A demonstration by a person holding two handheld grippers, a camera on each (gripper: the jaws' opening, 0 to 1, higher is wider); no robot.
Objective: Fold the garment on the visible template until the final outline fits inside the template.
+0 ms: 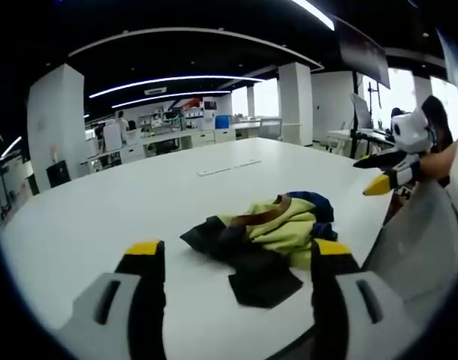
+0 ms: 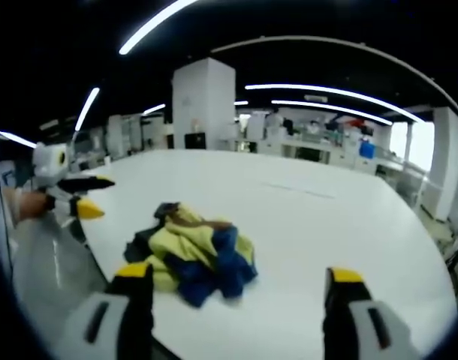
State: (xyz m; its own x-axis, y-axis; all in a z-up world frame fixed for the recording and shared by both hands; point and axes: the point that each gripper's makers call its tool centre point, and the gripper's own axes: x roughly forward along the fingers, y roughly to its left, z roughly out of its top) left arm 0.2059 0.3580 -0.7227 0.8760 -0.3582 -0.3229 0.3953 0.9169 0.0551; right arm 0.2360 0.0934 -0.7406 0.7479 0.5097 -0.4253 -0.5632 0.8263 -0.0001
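- left gripper has its jaws spread wide, with nothing between them; it hovers above the near edge of the table.
- right gripper is also spread wide and holds nothing; it hangs over the table on the other side of the garment.
- the garment lies in a crumpled heap near the table edge, just ahead of both grippers; it shows yellow, dark blue and black cloth, and a brown collar band on top.
- i judge the step in hand is the first one: to open the heap flat before any fold.
- to do it well, each gripper should take only one layer at an outer point, for example the black flap near the left gripper, and pull apart low over the table, so the cloth slides and does not lift.
- do not pinch the middle of the heap; several layers would come together.
- the heap is close to the edge, so draw it inward.
- i cannot make out the template; a thin pale strip lies further on the table, well apart from the garment.
- the table is white, smooth and large.
- beyond it is an open office with white pillars, desks with equipment, windows, and long ceiling lights.
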